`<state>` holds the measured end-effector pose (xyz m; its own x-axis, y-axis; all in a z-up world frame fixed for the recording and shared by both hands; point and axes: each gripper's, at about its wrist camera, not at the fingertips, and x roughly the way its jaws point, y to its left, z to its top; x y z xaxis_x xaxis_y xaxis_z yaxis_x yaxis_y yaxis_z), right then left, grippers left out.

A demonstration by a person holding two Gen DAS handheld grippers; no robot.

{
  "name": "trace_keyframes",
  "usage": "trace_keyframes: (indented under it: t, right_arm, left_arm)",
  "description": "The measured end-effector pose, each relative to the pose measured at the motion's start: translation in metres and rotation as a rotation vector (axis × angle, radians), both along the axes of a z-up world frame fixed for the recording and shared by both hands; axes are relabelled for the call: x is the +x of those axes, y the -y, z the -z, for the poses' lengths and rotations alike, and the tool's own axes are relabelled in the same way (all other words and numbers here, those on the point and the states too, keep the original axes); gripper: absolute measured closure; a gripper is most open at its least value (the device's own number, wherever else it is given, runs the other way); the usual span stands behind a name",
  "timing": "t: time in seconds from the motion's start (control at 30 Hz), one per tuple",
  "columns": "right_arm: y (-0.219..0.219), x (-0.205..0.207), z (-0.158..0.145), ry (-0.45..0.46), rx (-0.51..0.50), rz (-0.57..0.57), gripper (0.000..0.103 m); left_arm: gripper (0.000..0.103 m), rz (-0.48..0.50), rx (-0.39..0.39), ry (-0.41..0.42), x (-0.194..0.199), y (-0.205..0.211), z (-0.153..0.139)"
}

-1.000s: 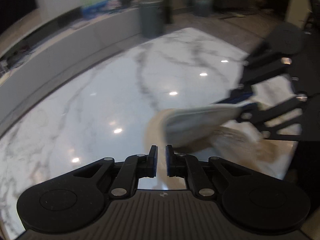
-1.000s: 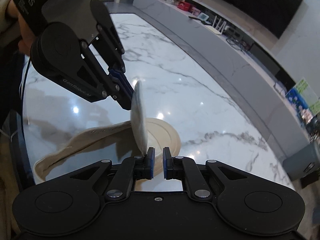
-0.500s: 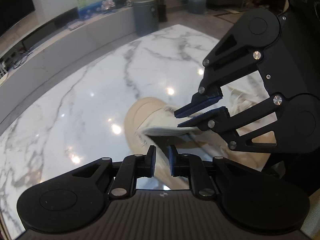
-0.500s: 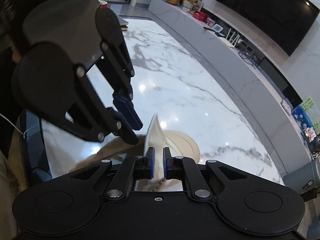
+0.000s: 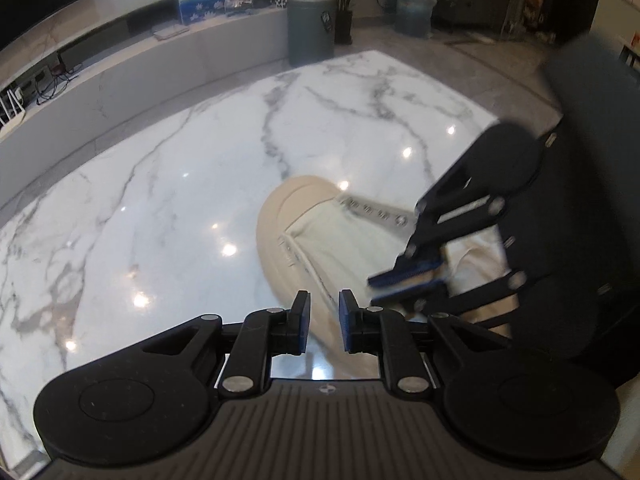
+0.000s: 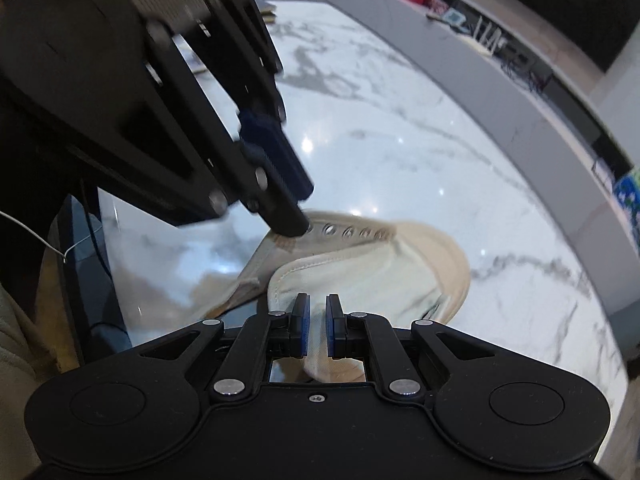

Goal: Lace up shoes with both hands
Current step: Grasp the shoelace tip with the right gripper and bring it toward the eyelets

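A white marble bench [image 5: 168, 184] fills both views, a grey counter curving beyond it. One beige shoe [image 6: 400, 264] lies at the near edge, toe toward the far side, long axis running away from both tools. The right tool [image 6: 316, 328] is pinched on the tongue [image 6: 352, 280]. The left tool [image 5: 323, 322], jaws just eased apart and gripping nothing, hangs over the shoe's left flank. Two eyelet rows show; no lace is visible.

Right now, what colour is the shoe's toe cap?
Tan toe cap, against the cream upper; clearest in the left wrist view.
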<state>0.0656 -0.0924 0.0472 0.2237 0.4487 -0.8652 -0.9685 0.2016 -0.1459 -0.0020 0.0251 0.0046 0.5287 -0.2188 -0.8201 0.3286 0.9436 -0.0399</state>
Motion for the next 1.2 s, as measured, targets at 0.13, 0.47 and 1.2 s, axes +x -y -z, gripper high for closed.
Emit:
trace_keyframes:
  t: [0.13,0.47,1.2]
  right_arm:
    - [-0.001,0.004,0.015,-0.058,-0.016,0.032,0.096]
    - [0.021,-0.001,-0.005,-0.041,0.073,0.122,0.096]
    - [0.169,0.112,0.026,-0.095,-0.016,0.794,0.074]
  left_arm:
    - [0.088,-0.024,-0.015,0.003,-0.004,0.000,0.000]
    - [0.086,-0.046,-0.002,0.017,-0.013,0.004,-0.002]
    - [0.080,-0.119,0.001,0.036,-0.009,-0.002,-0.001]
